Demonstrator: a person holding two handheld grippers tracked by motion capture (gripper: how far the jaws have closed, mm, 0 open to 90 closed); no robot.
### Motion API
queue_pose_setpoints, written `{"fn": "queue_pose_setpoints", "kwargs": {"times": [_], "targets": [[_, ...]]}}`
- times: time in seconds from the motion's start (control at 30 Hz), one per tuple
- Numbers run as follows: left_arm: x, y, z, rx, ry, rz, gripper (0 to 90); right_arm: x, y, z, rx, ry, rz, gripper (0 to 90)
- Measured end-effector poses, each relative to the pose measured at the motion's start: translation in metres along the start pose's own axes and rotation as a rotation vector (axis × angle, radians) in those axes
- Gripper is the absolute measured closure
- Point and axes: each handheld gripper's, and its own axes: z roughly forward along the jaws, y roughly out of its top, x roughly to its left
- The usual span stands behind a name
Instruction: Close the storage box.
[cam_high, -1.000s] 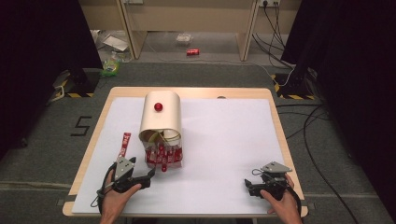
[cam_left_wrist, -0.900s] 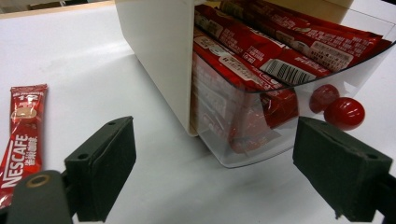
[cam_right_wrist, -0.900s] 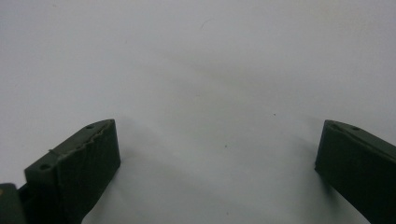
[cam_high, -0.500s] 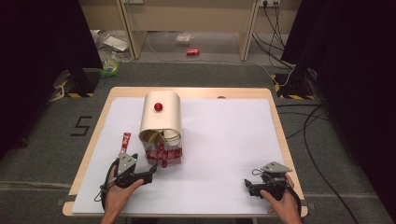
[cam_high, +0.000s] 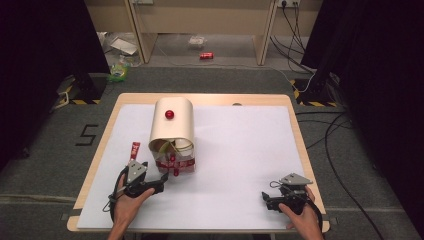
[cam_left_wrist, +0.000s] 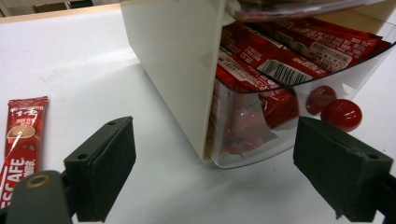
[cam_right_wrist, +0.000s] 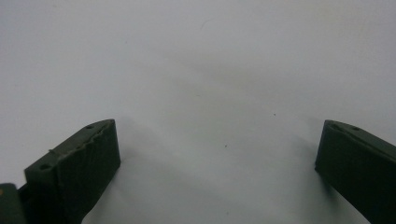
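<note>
A cream box (cam_high: 172, 125) with a rounded top and a red knob (cam_high: 169, 114) lies on the white table cover. At its near end a clear drawer (cam_high: 176, 162) holds several red coffee sachets (cam_left_wrist: 280, 60) and carries its own red knob (cam_left_wrist: 341, 114). One loose Nescafe sachet (cam_high: 134, 149) (cam_left_wrist: 21, 140) lies left of the box. My left gripper (cam_high: 162, 179) (cam_left_wrist: 222, 182) is open, its jaws on either side of the box's near corner and touching nothing. My right gripper (cam_high: 267, 199) (cam_right_wrist: 217, 172) rests open over bare white table at the front right.
The wooden table edge (cam_high: 95, 165) runs close to my left hand. White cover (cam_high: 240, 150) spreads right of the box. Cables (cam_high: 330, 145) lie on the floor to the right, and litter with a red can (cam_high: 206, 55) sits beyond the table.
My left gripper has edged slightly forward toward the drawer end of the box. The right gripper has stayed put.
</note>
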Motion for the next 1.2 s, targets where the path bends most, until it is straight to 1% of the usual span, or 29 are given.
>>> {"fn": "queue_pose_setpoints", "kwargs": {"times": [0.23,0.33,0.4,0.57,0.63,0.77,1.0,1.13,1.2], "targets": [[0.002,0.002,0.005,-0.005,0.009,-0.006,13.0,0.000,0.000,0.000,0.000,0.000,0.000,0.3],[0.003,0.002,0.006,0.004,0.012,-0.004,12.1,0.000,0.000,0.000,0.000,0.000,0.000,0.3],[0.003,0.002,0.006,0.005,0.023,-0.004,10.8,0.000,0.000,0.000,0.000,0.000,0.000,0.3],[0.003,0.002,0.006,0.009,0.021,-0.009,10.1,0.000,0.000,0.000,0.000,0.001,0.000,0.3],[0.003,0.001,0.005,0.007,0.009,-0.011,13.5,0.000,0.000,0.000,0.000,0.001,0.000,0.3],[0.003,0.002,0.000,-0.008,0.005,-0.016,17.5,0.000,0.000,0.000,0.000,0.001,0.000,0.3],[0.002,0.001,-0.006,-0.012,-0.014,-0.029,17.6,0.000,0.000,0.000,0.000,0.001,0.000,0.3],[0.001,-0.001,-0.009,-0.003,-0.023,-0.023,17.6,0.000,0.000,0.000,0.000,0.001,0.000,0.3],[0.001,-0.003,-0.011,-0.003,-0.025,-0.027,17.6,0.000,0.000,0.000,0.000,0.000,0.000,0.3]]}}
